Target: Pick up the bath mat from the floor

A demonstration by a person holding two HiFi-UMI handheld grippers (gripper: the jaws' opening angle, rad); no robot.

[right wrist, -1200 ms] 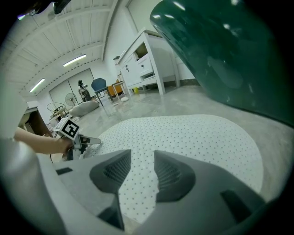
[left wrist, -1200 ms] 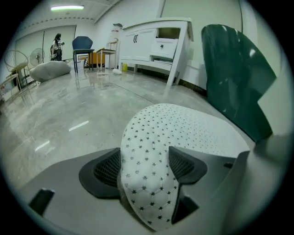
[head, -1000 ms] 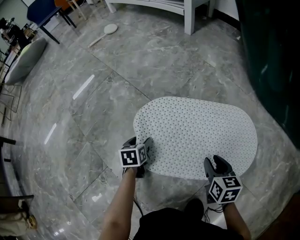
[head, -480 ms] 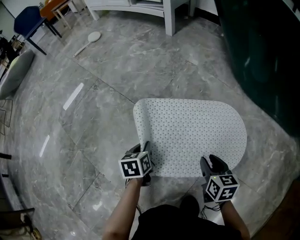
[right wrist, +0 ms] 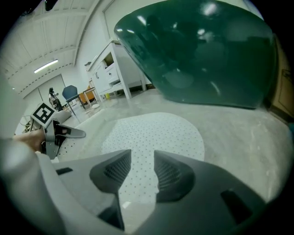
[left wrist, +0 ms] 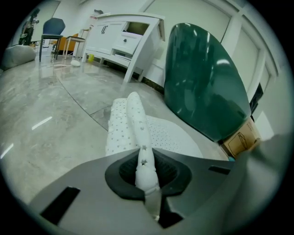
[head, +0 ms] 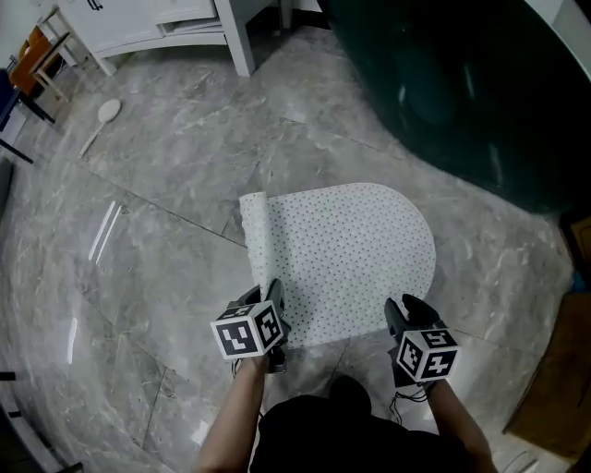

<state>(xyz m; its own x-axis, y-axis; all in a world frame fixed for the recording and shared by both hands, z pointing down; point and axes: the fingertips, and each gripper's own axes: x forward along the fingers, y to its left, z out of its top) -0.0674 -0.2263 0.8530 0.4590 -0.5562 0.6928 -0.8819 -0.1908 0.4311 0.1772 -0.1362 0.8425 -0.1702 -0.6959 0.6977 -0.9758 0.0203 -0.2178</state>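
A white perforated bath mat point(head: 351, 254) lies on the grey marble floor, its left edge lifted and curled over. My left gripper point(head: 273, 297) holds the mat's near left corner; its jaws have just closed, and in the left gripper view they point(left wrist: 146, 166) are shut on the raised fold of the mat point(left wrist: 134, 114). My right gripper point(head: 400, 312) hovers at the mat's near right edge. Its jaws point(right wrist: 139, 170) stand open, with the flat mat point(right wrist: 154, 131) showing in the gap and nothing pressed between the pads.
A large dark green tub point(head: 462, 83) curves round the mat's far right side. A white cabinet point(head: 175, 28) stands at the back left, a long-handled white brush point(head: 102, 116) lies on the floor near it, and a cardboard box point(head: 559, 388) sits at the right.
The left gripper's jaws shut on the mat's near left corner and rose, curling the left edge over to the right. Both grippers shifted along the mat's near edge.
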